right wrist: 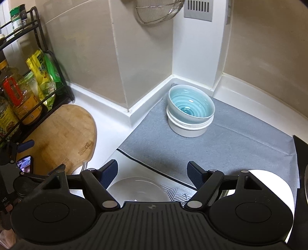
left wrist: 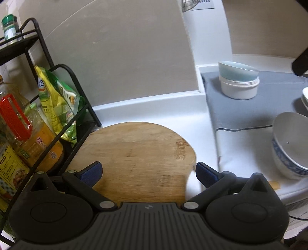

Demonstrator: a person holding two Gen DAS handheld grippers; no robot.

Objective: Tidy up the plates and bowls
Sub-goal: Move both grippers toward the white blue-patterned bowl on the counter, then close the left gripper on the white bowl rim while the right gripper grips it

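A pale blue bowl (right wrist: 190,103) rests tilted inside a white bowl (right wrist: 187,129) at the back corner of the grey mat (right wrist: 240,142). Both show in the left wrist view too, the blue bowl (left wrist: 237,72) over the white one (left wrist: 238,89). A blue-patterned white bowl (left wrist: 288,146) stands at the mat's front edge. My right gripper (right wrist: 153,169) is open just above and behind that bowl (right wrist: 138,190), with nothing between its pads. A white plate (right wrist: 273,184) lies to its right. My left gripper (left wrist: 148,169) is open and empty over a round wooden board (left wrist: 138,150).
A black wire rack (left wrist: 63,107) with oil bottles and packets stands left of the board. White stacked dishes (left wrist: 305,98) peek in at the right edge. A dark pan-like object (right wrist: 302,169) borders the plate. A wire strainer (right wrist: 157,13) hangs on the wall.
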